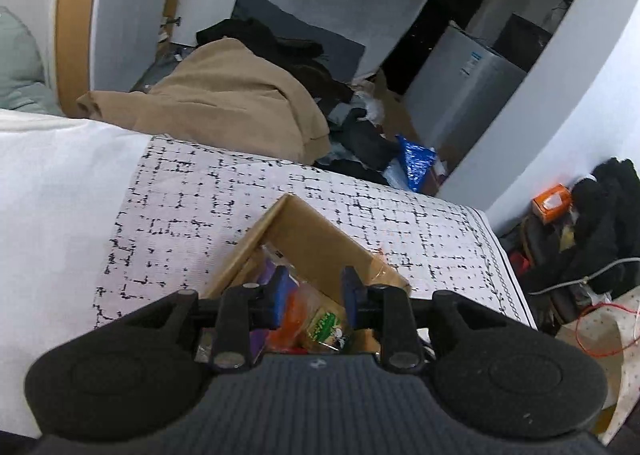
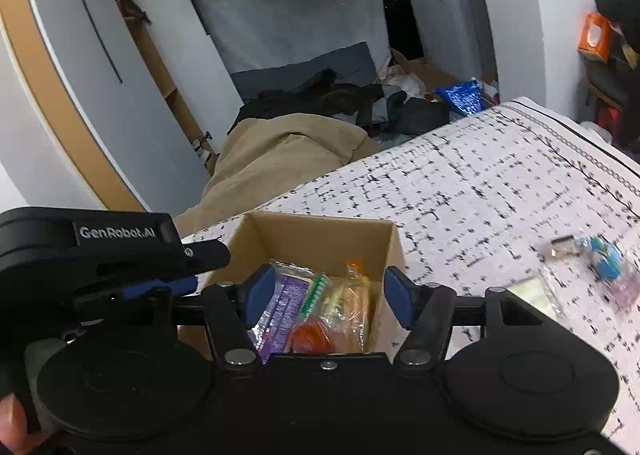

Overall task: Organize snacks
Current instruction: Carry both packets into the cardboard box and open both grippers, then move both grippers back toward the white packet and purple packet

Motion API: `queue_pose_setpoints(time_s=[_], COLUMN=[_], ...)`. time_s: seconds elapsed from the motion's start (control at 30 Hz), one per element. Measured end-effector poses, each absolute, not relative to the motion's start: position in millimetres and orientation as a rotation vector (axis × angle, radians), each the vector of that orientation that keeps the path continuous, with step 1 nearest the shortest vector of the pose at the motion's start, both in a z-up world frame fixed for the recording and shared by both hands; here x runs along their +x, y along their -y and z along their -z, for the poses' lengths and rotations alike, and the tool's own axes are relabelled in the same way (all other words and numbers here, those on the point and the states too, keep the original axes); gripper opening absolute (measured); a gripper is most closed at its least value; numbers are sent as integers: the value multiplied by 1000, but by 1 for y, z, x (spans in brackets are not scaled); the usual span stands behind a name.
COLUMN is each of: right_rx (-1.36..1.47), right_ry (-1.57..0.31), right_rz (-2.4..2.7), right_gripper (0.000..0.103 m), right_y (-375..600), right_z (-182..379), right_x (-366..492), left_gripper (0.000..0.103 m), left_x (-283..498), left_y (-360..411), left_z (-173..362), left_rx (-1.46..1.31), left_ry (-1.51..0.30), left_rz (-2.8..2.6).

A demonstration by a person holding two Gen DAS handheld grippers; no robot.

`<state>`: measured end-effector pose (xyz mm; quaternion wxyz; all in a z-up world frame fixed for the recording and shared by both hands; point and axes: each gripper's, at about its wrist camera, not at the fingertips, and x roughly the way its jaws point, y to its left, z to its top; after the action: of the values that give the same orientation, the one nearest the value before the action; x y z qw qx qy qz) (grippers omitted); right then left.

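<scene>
An open cardboard box stands on the patterned bed cover. Inside lie a purple packet, a green-striped packet and clear orange-filled packets. My left gripper hangs over the box's near left part, its blue pads a small gap apart with nothing pinched; the right wrist view shows this left gripper from the side at the box's left wall. My right gripper stands open over the box, wider than the left, empty. Loose snacks lie right of the box.
The bed cover ends at a far edge. Beyond it are a tan garment, dark clothes, a blue foil bag and a grey fridge. An orange tissue box sits at the right. A hand holds the left gripper.
</scene>
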<state>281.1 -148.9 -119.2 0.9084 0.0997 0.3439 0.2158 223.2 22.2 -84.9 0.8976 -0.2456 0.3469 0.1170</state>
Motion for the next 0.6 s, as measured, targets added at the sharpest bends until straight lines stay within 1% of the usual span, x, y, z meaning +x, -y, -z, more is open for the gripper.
queue_pose_setpoints(time_s=[0.07, 0.13, 0.2, 0.3, 0.4, 0.43, 0.6], right_rx=[213, 214, 221, 231, 230, 230, 232], right_ry=[-712, -707, -703, -699, -700, -701, -702], right_rz=[-428, -403, -380, -353, -331, -326, -302], right_gripper=[65, 70, 76, 78, 79, 79, 79], right_y=[158, 167, 178, 195, 208, 211, 234], right_z=[120, 121, 121, 121, 122, 123, 125], right_x=[279, 276, 273, 269, 266, 265, 261], left_gripper=[34, 45, 52, 60, 68, 70, 70], left_x=[223, 223, 223, 224, 221, 220, 221], left_y=[-22, -21, -17, -10, -3, -1, 18], left_z=[86, 88, 89, 87, 87, 87, 85], left_rx=[-521, -535, -531, -495, -478, -476, -403], left_ry=[-722, -730, -736, -735, -714, -710, -705], left_rz=[-242, -231, -228, -243, -262, -262, -248])
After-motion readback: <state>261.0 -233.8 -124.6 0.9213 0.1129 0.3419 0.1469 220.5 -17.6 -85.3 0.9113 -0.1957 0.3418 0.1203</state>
